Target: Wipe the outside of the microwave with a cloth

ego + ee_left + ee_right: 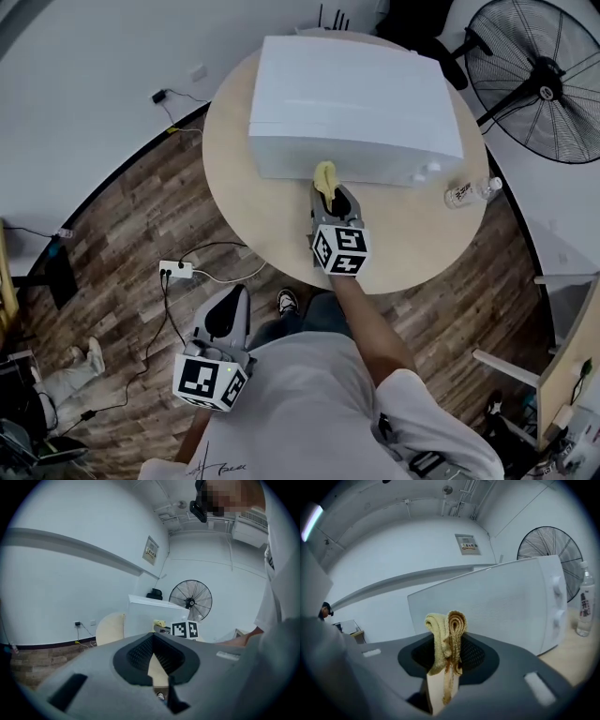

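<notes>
Round table, microwave, cloth clamped between right gripper jaws, left gripper jaws together

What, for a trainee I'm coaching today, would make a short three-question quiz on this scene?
1. True or false: the left hand-held gripper holds the cloth.
2. In the head view, the bottle stands on the table to which side of the microwave? A left, B right, C behind.
3. Fill in: the right hand-held gripper is shut on the ____.
Key: 1 false; 2 B; 3 cloth.
</notes>
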Demonstrator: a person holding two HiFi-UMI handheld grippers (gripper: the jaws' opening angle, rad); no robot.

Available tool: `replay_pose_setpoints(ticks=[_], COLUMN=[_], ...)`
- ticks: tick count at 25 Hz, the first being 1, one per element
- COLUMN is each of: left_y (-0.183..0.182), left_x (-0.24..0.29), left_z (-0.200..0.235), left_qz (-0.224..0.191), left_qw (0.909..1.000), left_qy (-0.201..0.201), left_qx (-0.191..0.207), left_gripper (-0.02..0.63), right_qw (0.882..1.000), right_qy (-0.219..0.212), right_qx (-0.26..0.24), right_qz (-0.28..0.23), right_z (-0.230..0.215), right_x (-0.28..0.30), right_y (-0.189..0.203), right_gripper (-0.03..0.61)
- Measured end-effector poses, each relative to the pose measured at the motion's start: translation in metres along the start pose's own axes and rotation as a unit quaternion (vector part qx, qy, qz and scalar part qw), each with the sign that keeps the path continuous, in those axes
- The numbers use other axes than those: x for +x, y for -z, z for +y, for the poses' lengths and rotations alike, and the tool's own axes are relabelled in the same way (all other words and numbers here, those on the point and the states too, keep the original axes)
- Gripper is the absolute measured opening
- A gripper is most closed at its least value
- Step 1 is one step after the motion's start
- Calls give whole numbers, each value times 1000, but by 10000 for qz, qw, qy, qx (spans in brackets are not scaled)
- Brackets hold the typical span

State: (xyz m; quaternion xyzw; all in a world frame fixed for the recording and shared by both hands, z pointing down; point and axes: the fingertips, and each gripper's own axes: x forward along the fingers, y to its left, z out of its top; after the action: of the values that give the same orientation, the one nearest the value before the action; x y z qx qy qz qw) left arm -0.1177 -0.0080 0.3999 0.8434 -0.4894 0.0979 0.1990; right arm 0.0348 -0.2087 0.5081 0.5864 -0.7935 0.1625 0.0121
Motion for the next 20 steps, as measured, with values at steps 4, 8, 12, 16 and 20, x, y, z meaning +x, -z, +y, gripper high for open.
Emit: replay_pose_setpoints(ticks=[4, 8, 12, 16, 20], left_y=[0, -2, -7, -11, -15], left_x=[14, 31, 49, 67, 85], left_z=[-17, -33, -49, -62, -73], left_qz=[57, 114, 181, 229, 283], left_qw=[9996, 9987, 9971, 9955, 9938], left_qy=[256, 475, 691, 865, 1012], left_qx=[77, 144, 250, 311, 354], left_gripper=[-9, -9, -9, -9, -9], right_qw=[9989, 9956, 9899, 9822, 9747], right_qy=[468, 936, 1415, 1869, 2225], right_qx=[12, 4, 30, 87, 110], right_qz=[-41, -72, -106, -162, -172], right_z=[-52, -105, -158, -204, -244], right_x=[-23, -46, -70, -91, -102], right_y=[-4, -9, -13, -18, -22], right_gripper=[124, 124, 124, 124, 124])
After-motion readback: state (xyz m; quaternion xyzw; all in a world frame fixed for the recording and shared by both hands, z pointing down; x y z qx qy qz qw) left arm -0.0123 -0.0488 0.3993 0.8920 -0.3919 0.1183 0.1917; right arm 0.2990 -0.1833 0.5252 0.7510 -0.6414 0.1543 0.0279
